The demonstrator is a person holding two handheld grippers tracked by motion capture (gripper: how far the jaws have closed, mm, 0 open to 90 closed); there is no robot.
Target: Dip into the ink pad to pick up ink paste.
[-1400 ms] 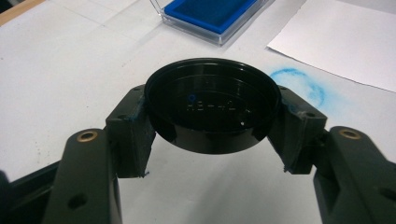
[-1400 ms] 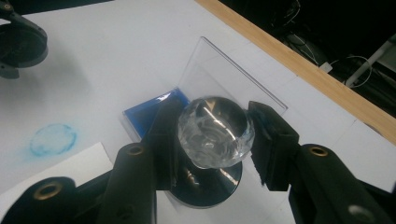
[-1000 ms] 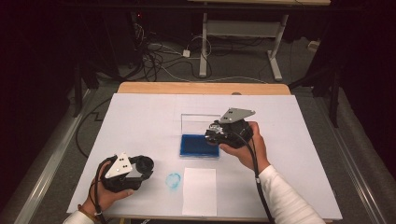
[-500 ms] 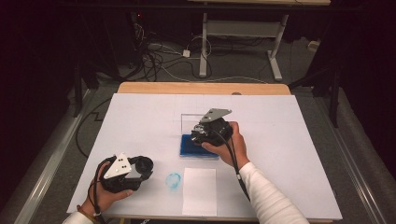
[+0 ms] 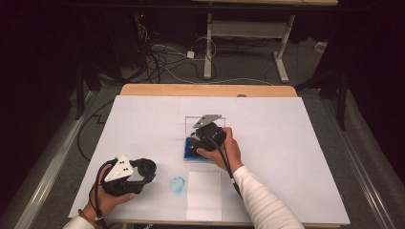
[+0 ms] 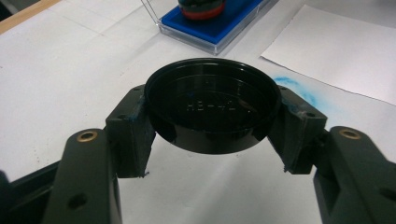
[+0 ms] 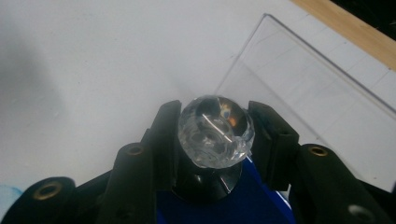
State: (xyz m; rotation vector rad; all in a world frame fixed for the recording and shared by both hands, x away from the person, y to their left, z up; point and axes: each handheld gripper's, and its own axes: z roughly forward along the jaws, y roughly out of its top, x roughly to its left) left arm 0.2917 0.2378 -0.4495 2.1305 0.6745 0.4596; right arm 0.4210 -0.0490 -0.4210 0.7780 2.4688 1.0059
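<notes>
My right gripper (image 5: 199,139) is shut on a stamp with a clear faceted knob (image 7: 215,133) and a black body (image 7: 205,184). It holds the stamp over the blue ink pad (image 5: 190,154), which lies in a clear case with its lid (image 7: 317,107) standing open behind; I cannot tell whether the stamp touches the pad. In the left gripper view the stamp's base (image 6: 201,7) shows on the ink pad (image 6: 233,23). My left gripper (image 6: 212,140) is shut on a round black lid (image 6: 212,105) near the table's front left, where the lid (image 5: 145,168) shows from above.
A white sheet of paper (image 5: 204,195) lies at the front edge, right of a blue ink smudge (image 5: 177,185) on the white table cover (image 5: 286,133). Cables and table legs are on the floor beyond the far wooden edge (image 5: 205,89).
My right hand has moved left and down with the stamp, from the pad's right side to over the pad. The left hand has kept still.
</notes>
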